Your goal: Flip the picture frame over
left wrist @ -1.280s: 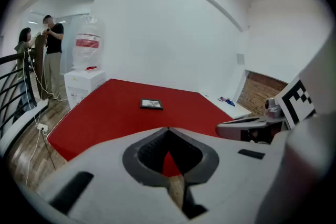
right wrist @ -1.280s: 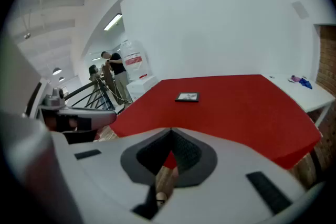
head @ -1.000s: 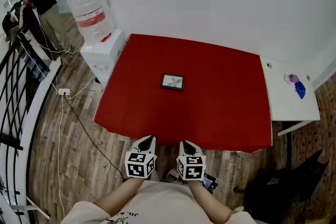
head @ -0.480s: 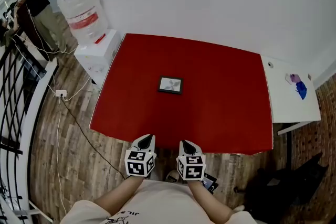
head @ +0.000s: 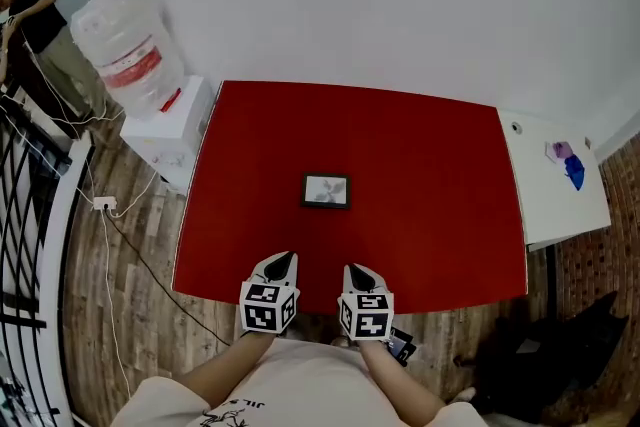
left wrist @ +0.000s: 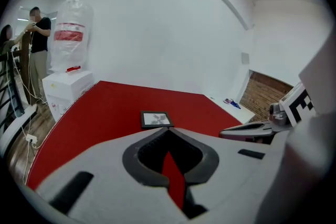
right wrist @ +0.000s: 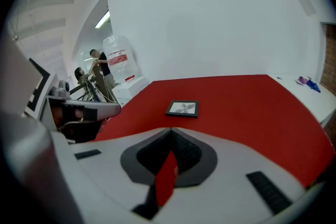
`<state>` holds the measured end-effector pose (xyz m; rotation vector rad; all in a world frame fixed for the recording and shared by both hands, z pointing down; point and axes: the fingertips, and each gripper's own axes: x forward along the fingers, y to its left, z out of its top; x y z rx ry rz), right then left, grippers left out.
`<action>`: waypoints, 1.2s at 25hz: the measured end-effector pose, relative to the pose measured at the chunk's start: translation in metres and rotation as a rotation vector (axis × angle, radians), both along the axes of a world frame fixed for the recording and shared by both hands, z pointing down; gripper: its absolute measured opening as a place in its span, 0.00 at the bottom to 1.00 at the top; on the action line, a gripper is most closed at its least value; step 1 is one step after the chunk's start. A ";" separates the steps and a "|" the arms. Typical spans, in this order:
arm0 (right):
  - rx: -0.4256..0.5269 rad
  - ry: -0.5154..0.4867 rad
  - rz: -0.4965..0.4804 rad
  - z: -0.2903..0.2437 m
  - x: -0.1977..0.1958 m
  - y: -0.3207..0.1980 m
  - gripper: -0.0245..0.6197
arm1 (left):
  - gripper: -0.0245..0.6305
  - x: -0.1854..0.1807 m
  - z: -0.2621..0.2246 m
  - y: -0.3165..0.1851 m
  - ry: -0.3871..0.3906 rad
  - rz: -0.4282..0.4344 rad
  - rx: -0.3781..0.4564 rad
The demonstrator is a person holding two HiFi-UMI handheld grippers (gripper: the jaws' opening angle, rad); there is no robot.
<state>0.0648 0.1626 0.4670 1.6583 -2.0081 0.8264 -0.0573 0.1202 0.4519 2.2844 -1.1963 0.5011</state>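
Observation:
A small black picture frame lies picture side up near the middle of the red table; it also shows ahead in the left gripper view and the right gripper view. My left gripper and right gripper hover side by side over the table's near edge, well short of the frame. Both are shut with nothing between the jaws. Seen from its own camera, the left gripper has its tips closed, and so does the right gripper.
A water dispenser on a white cabinet stands left of the table. A white side table with a small blue and purple object adjoins the right edge. A person stands far left by a black railing. Cables cross the wooden floor.
Both grippers and the head view have moved toward the table: the grippers now reach over its near edge and the frame sits closer. Jaws stayed shut.

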 end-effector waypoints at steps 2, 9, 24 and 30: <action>-0.004 0.005 0.021 -0.001 -0.001 -0.017 0.05 | 0.03 -0.004 0.000 -0.019 0.002 0.013 -0.004; -0.009 0.020 0.070 -0.002 -0.008 -0.061 0.05 | 0.03 -0.017 -0.003 -0.063 -0.008 0.055 0.004; -0.028 0.024 0.007 -0.003 0.008 -0.101 0.05 | 0.03 -0.004 0.010 -0.089 -0.037 0.010 -0.045; -0.033 0.022 -0.009 0.000 0.007 -0.113 0.05 | 0.03 -0.006 0.015 -0.099 -0.036 -0.010 -0.056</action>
